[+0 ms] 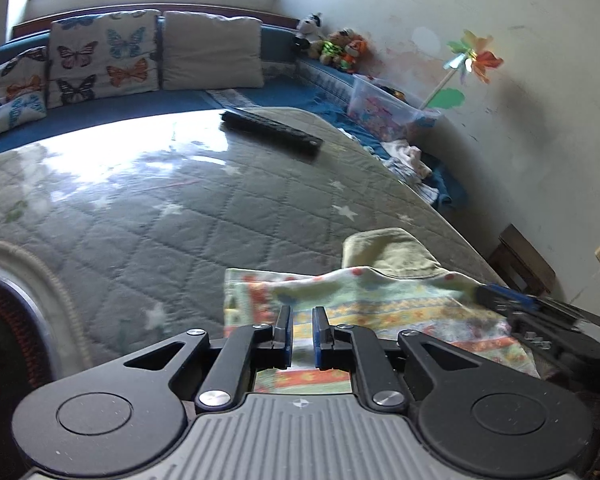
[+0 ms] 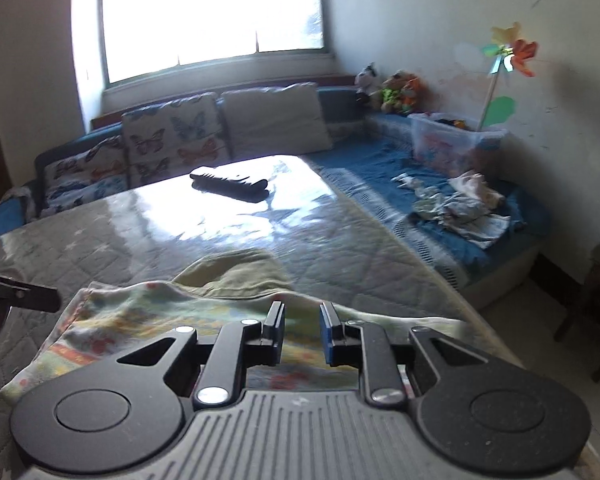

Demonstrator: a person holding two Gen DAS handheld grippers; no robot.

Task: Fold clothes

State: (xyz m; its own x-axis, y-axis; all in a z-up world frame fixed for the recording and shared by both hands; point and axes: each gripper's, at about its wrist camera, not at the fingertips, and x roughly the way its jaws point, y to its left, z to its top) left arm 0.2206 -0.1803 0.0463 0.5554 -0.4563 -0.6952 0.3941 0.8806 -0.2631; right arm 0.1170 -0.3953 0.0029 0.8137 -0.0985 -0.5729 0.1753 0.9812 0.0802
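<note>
The small, colourfully patterned cotton garment [image 1: 380,304] lies rumpled on the grey quilted bench [image 1: 180,220]; folding appears barely begun. Left gripper [image 1: 302,330] and right gripper [image 2: 302,332] hover over it, fingers apart, gripping nothing.

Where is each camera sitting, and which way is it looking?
Left wrist: sits on the left gripper, looking along its parted fingers over the patterned cloth and quilted table toward the sofa; the right gripper pokes in at the right.
Right wrist: sits on the right gripper, facing the window; a bit of the left gripper shows at the left.
Both see: the cloth, the black remote, the butterfly cushions, the pinwheel.
</note>
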